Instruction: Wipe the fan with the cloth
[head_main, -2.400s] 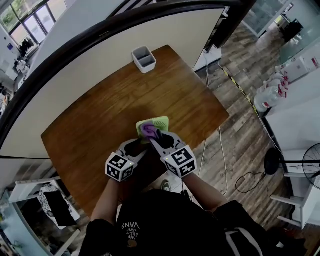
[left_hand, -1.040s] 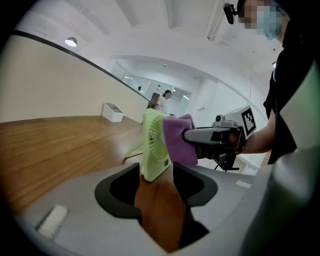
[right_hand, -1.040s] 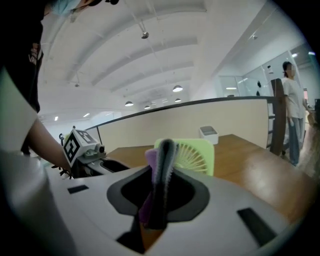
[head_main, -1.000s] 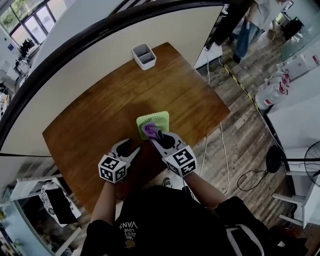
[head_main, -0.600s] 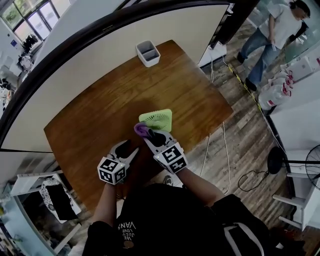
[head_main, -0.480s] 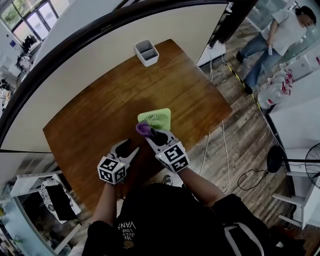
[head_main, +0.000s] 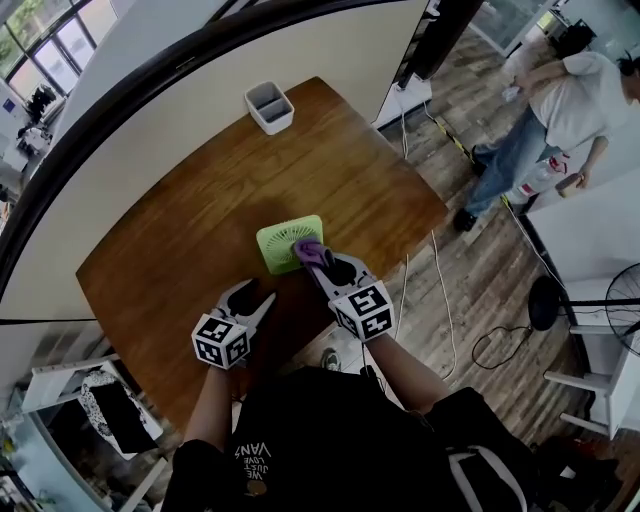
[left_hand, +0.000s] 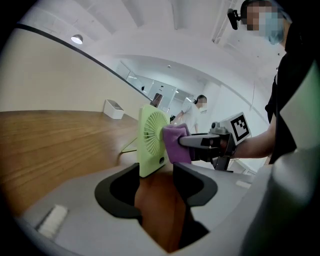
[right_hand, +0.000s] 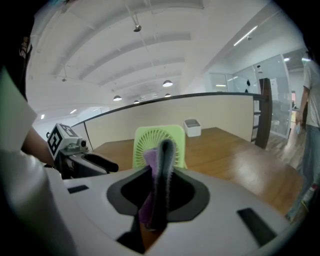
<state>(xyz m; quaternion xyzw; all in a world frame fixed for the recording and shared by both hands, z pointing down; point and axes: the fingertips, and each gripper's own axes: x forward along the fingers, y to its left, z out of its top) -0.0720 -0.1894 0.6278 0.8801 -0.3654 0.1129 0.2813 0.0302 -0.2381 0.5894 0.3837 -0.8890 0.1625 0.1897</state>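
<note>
Lime-green fan (head_main: 288, 243) stands upright near the middle of the wooden table (head_main: 190, 215), its round grille turned toward the person at the near edge. A purple cloth (head_main: 306, 250) touches the right part of that grille. In the left gripper view the cloth (left_hand: 175, 142) lies flat against the front of the fan (left_hand: 151, 137).

The right gripper (head_main: 315, 258) is closed tight on the cloth, and in its own view a fold of the cloth (right_hand: 148, 159) is pinched between its dark jaws, in front of the fan (right_hand: 142, 139). The right forearm stretches forward from the body, with the marker cube toward the near edge.

The left gripper (head_main: 262, 299) sits lower and to the left, close to the near edge. Its jaws are moderately apart and hold nothing, and they point toward the fan's base. The left arm is bent in close to the body.

A small grey-white bin (head_main: 269, 107) stands at the table's far edge.
</note>
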